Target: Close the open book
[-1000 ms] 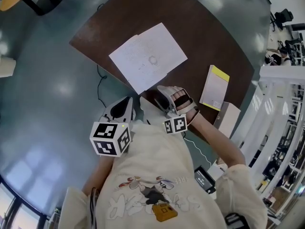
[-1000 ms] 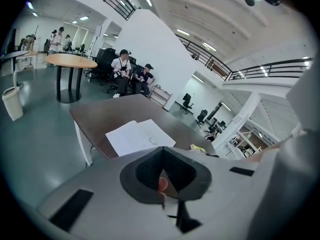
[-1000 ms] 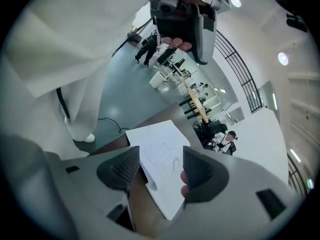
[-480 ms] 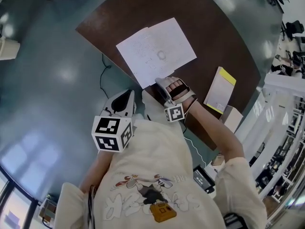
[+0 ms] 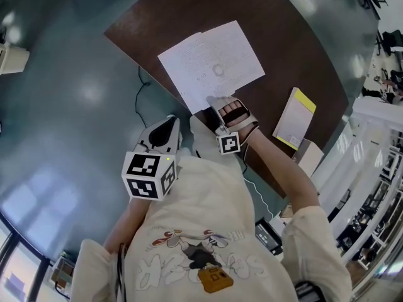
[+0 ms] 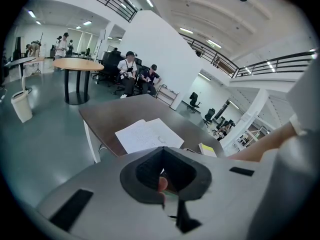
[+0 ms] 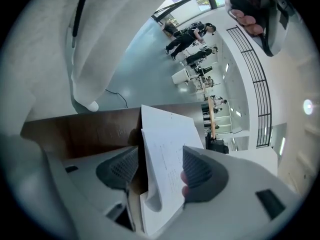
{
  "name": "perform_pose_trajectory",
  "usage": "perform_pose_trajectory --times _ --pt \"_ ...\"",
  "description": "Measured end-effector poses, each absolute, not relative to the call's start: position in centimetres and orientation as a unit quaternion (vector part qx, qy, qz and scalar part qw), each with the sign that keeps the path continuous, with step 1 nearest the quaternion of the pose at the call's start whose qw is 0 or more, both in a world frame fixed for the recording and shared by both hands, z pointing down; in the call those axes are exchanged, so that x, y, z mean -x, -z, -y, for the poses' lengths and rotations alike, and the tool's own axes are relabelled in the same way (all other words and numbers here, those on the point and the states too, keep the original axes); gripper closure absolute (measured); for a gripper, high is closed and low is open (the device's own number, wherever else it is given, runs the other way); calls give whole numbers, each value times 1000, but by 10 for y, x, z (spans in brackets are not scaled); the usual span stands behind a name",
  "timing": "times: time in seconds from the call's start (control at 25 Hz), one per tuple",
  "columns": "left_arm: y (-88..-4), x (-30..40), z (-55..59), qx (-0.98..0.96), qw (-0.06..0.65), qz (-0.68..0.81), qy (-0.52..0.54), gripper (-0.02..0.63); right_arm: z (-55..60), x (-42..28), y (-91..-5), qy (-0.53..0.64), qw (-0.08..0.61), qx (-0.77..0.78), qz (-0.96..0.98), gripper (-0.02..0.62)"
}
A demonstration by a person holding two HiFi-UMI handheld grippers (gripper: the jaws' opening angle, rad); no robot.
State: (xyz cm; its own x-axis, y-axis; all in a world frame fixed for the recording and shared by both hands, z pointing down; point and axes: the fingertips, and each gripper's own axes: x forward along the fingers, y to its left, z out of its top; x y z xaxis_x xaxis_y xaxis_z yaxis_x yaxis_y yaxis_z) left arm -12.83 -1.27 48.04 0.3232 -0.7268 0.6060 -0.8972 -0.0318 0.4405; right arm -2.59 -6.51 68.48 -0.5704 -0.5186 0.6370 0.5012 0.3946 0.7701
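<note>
The open book (image 5: 211, 65) lies flat on the dark brown table (image 5: 283, 55), white pages up. My right gripper (image 5: 217, 100) is at the book's near edge. In the right gripper view the jaws stand open on either side of the book (image 7: 167, 134), and a curled page edge rises between the fingers of the right gripper (image 7: 160, 171). My left gripper (image 5: 160, 137) is held back near my body, off the table, and its jaws look shut with nothing in them. The left gripper (image 6: 162, 176) faces the book (image 6: 147, 134) from a distance.
A closed yellow-edged notebook (image 5: 293, 118) lies to the book's right on the table. A white box (image 5: 308, 156) stands by the table's near right edge. A cable (image 5: 140, 87) trails on the floor to the left. A round table (image 6: 77, 64) and seated people are far behind.
My right gripper has moved forward to the book's near edge, and its tips now overlap the pages. The left gripper has stayed near my body.
</note>
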Motion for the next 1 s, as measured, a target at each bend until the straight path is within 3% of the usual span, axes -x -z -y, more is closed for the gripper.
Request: perform_pose_trajectory --times 0.32,0.52,1.0 --pt "-476 129 14 -720 389 564 -109 600 66 39 -687 574 477 -20 665 355" --pt "-474 133 14 -723 388 562 -107 600 61 29 -688 566 485 -34 665 526" --pt "-470 134 14 -736 383 549 -104 600 68 26 -662 491 501 -107 705 572"
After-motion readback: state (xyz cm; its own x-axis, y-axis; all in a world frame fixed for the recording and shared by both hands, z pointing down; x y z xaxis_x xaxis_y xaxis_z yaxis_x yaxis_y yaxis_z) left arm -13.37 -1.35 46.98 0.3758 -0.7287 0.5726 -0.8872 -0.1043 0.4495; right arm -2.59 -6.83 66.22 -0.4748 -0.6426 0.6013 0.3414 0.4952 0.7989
